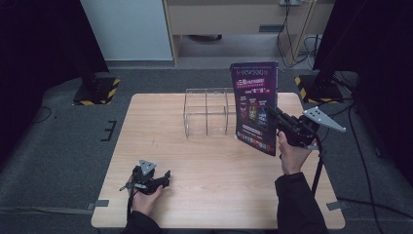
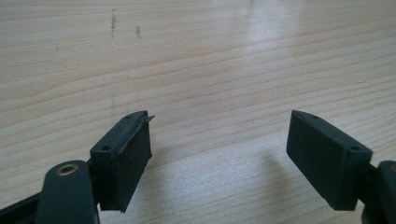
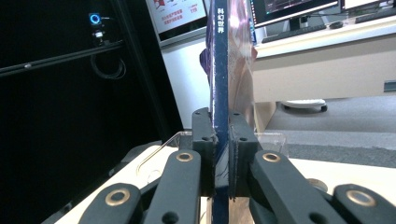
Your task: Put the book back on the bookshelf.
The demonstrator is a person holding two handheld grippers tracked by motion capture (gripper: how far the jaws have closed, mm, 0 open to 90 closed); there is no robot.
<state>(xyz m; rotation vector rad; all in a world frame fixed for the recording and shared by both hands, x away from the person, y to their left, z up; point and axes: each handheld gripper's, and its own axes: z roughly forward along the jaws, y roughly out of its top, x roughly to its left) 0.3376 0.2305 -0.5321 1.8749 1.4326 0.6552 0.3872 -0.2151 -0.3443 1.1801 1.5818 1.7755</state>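
Right fingers are clamping tight on the spine edge of the magazine, one pad on each side; in the right gripper view the spine is running straight up between them. The right gripper is holding the magazine upright, off the desk, over the far-right part, just right of the clear rack. The rack is sitting near the far edge, about mid-width, with its compartments looking empty from the high view. The right hand is gripping the tool from below.

Left fingers are standing wide apart with bare wood between them, gripping nothing. The left gripper is resting low near the near-left corner, well apart from the magazine and rack.
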